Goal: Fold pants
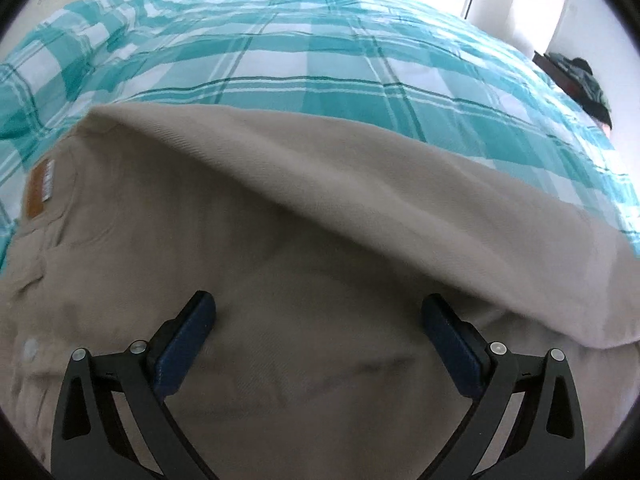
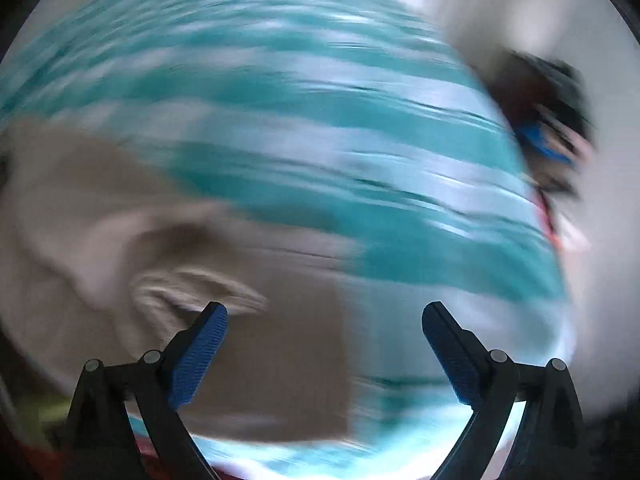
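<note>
A bed (image 1: 320, 52) covered in a teal-and-white plaid duvet fills both views, its far edge running to white walls. On its near part lie the beige pants (image 1: 260, 248), one layer folded over so that a long fold edge runs diagonally across them from upper left to lower right. Beyond the bed's right edge sits a heap of dark clothes (image 1: 584, 80). Near the pants' left edge a tan brand patch (image 1: 40, 188) is sewn at the waistband, and a pale button (image 1: 30, 348) shows closer in. The left claw (image 1: 318, 312) hovers over the pants, spread wide and holding nothing. The right wrist view is heavily blurred; the right claw (image 2: 324, 316) is also wide, empty, above the pants (image 2: 160, 272) and duvet.
</note>
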Demonstrator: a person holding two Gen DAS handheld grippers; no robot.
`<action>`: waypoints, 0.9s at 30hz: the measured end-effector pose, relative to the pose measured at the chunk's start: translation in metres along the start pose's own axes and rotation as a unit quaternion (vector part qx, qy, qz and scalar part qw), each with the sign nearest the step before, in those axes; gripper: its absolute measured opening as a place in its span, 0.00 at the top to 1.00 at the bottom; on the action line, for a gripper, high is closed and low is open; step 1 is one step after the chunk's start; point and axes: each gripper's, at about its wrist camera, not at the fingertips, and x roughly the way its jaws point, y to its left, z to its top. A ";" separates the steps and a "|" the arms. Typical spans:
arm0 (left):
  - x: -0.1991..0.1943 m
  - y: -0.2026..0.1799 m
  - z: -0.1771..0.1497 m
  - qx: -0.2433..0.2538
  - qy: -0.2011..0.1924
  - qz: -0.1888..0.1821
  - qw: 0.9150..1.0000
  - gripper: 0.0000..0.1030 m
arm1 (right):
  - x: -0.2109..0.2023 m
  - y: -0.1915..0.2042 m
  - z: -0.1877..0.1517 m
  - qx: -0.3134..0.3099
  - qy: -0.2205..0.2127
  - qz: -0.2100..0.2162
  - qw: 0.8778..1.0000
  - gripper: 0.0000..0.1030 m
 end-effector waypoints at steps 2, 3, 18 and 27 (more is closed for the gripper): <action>-0.019 0.001 -0.010 -0.007 0.000 -0.022 1.000 0.01 | -0.025 -0.024 -0.006 0.045 -0.019 -0.027 0.998 0.06; -0.028 0.001 -0.018 -0.010 0.005 -0.043 0.999 0.01 | -0.035 -0.028 -0.007 0.056 -0.028 -0.030 0.998 0.06; -0.056 -0.009 -0.106 -0.012 0.006 -0.058 0.998 0.01 | 0.030 0.104 -0.071 0.414 0.038 0.290 0.862 0.76; -0.063 -0.005 -0.098 -0.032 0.022 -0.074 0.996 0.01 | 0.020 0.062 -0.064 0.483 -0.062 0.215 0.847 0.99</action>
